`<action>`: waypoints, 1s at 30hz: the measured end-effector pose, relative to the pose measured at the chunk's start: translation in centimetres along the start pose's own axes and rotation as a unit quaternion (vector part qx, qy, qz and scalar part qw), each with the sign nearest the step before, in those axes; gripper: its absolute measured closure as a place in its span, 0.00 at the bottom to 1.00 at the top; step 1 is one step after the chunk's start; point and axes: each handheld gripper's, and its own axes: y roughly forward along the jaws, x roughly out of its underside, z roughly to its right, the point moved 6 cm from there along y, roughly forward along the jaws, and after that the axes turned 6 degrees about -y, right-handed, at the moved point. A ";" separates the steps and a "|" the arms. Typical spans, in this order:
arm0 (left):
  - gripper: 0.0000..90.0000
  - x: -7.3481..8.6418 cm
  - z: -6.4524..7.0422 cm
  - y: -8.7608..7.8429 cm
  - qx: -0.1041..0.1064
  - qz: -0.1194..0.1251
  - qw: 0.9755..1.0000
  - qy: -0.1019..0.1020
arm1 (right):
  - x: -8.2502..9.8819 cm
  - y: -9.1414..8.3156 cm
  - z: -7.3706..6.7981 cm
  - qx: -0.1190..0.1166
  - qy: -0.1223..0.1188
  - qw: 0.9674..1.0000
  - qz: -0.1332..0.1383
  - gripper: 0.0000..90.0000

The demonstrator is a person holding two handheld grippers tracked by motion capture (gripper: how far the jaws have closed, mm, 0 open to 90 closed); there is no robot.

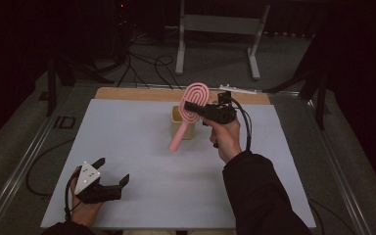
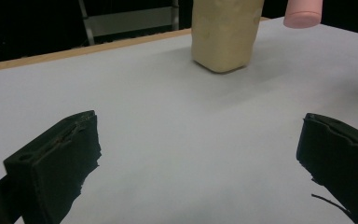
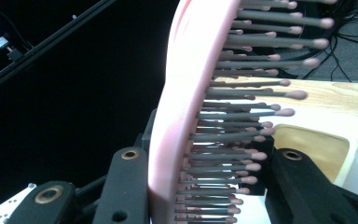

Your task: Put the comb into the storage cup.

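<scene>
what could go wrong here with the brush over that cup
1. The right gripper clamps the pink oval hairbrush by its head, across flexible bristles, so the brush could twist or slip.
2. The long handle hangs tilted beside the small cream square cup, not over its opening; lowering it now could strike the rim and tip the cup.
3. The left gripper rests open, far from the cup, so nothing steadies it.

The hairbrush (image 1: 190, 108) is pink with a spiral pattern on its head and grey, pink-tipped bristles, the cup (image 1: 182, 122) at its 6 o'clock is pale cream-yellow, the table (image 1: 142, 161) is pale grey-white with a wooden far edge, and the 2 grippers, left (image 1: 111, 172) and right (image 1: 192, 106), are black.
</scene>
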 end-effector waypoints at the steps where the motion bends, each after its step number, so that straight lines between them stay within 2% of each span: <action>1: 0.00 0.0 0.0 0.0 0.000 0.000 1.000 0.000 | -0.1 0.0 0.2 0.002 0.000 1.000 0.001 0.70; 18: 0.00 0.0 0.1 0.0 -0.001 -0.002 1.000 0.000 | -1.1 0.5 0.5 0.009 -0.005 1.000 0.012 0.70; 25: 0.00 0.0 0.0 0.0 -0.001 -0.001 1.000 0.000 | -1.3 0.7 1.2 0.018 0.010 1.000 0.019 0.70; 30: 0.00 0.1 0.0 0.0 -0.001 -0.002 1.000 0.000 | -1.6 0.6 1.6 0.024 0.012 0.999 0.025 0.70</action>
